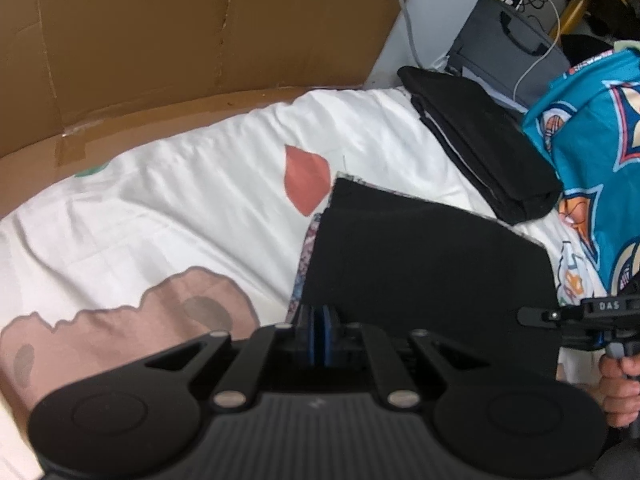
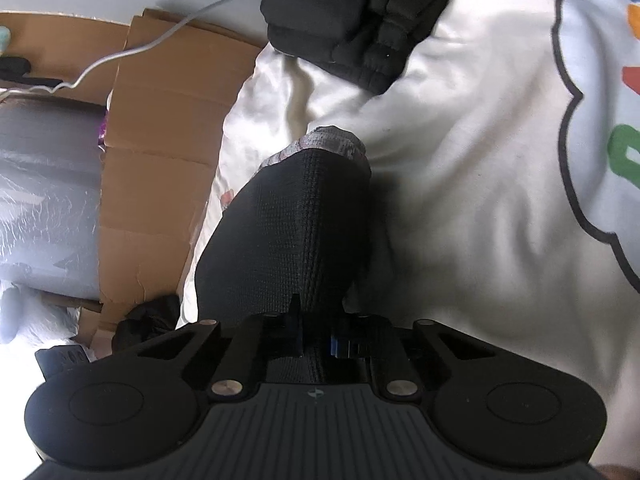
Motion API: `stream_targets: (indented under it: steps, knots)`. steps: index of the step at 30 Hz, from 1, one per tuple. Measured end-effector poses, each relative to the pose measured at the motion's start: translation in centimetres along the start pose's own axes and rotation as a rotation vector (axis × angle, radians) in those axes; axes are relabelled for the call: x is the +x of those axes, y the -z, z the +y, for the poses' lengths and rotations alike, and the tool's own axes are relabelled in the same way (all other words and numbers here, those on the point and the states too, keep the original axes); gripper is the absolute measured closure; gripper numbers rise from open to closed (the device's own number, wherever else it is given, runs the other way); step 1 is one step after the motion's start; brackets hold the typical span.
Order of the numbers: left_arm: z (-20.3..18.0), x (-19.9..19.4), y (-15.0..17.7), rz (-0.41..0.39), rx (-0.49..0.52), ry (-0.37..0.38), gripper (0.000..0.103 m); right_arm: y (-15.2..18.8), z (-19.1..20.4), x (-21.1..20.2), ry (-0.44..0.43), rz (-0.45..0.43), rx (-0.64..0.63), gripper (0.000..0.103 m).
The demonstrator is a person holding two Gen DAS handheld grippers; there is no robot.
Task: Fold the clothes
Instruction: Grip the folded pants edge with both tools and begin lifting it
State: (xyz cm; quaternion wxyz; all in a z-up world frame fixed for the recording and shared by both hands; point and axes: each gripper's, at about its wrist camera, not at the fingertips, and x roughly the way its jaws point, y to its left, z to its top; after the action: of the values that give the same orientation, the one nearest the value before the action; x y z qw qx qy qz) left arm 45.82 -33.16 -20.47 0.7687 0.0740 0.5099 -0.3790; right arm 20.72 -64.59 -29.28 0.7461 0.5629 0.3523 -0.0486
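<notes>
Both grippers clamped on the same black garment (image 1: 420,276), mid-fold, above the bed sheet (image 1: 180,208).

Left gripper (image 1: 318,334): fingers together, blue pads pinching the near left edge of the garment; cloth spreads out ahead of and right of the fingers. Right gripper (image 2: 316,340): fingers closed on a fold of the same cloth, which rises straight ahead of the fingers in a hump, patterned lining (image 2: 328,138) peeking at the top. Right gripper also visible in the left view, at the garment's right edge (image 1: 560,316), hand (image 1: 620,384) below it.

Doing the step well, as a judgement:
- keep both grips level and taut so the held edge stays straight, no sag between the two fingers
- carry the held edge forward over the far edge, line up corners before lowering
- lower flat, release only once cloth rests on the bed
- watch the lining at the left and far edges; tuck it under so it does not stick out
- steer clear of the folded black pile (image 1: 480,140) ahead and to the right

Look of the garment: black, textured knit or mesh weave, fairly stiff drape, already roughly rectangular, floral-looking lining showing along the left and far borders. Seems partly folded already; probably one or two folds left.

Cardboard (image 1: 160,40) stands beyond the bed, far ahead of the left fingers. Teal printed shirt (image 1: 592,152) to the far right.
</notes>
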Motion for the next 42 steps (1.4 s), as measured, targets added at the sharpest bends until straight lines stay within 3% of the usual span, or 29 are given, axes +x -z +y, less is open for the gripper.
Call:
stream_targets:
  steps: [3, 5, 7, 13, 16, 18, 22, 26, 28, 30, 39, 42]
  knots:
    - [-0.2, -0.1, -0.2, 0.008, -0.003, -0.018, 0.097, 0.1, -0.5, 0.3, 0.007, 0.013, 0.032, 0.087]
    - [-0.6, -0.1, -0.5, 0.015, 0.005, -0.023, 0.090, 0.1, -0.9, 0.6, 0.014, 0.034, 0.059, 0.070]
    - [-0.9, -0.1, -0.9, 0.020, 0.013, -0.029, 0.081, 0.2, -1.2, 1.0, 0.011, 0.049, 0.072, 0.065]
    - [-0.8, 0.6, -1.5, 0.021, -0.016, -0.010, 0.064, 0.2, -1.2, 1.8, -0.016, 0.057, 0.075, 0.065]
    - [-0.9, 1.3, -1.3, 0.038, -0.014, -0.018, 0.063, 0.3, -0.8, 1.8, -0.017, 0.054, 0.044, 0.087]
    - [-0.8, 1.6, -1.1, 0.041, -0.018, -0.018, 0.062, 0.5, -0.4, 1.2, -0.022, 0.045, 0.026, 0.094]
    - [-0.8, 1.5, -1.0, 0.039, -0.014, -0.020, 0.060, 0.5, -0.2, 0.2, -0.048, 0.023, 0.016, 0.094]
    - [-0.7, 1.6, -0.9, 0.035, -0.018, -0.018, 0.060, 0.3, -1.0, 1.3, -0.020, 0.066, 0.065, 0.086]
    - [-0.6, 1.7, -0.8, 0.034, -0.020, -0.015, 0.059, 0.5, -1.3, 1.7, -0.021, 0.088, 0.076, 0.068]
    - [-0.5, 1.7, -0.8, 0.033, -0.023, -0.014, 0.058, 0.6, -1.2, 1.9, -0.024, 0.093, 0.074, 0.066]
    - [-0.3, 1.7, -0.6, 0.029, -0.029, -0.007, 0.056, 1.0, 0.1, 2.3, 0.006, 0.035, -0.057, 0.066]
    - [-0.3, 1.8, -0.7, 0.030, -0.027, -0.009, 0.056, 0.9, 0.1, 2.4, -0.009, 0.039, -0.055, 0.074]
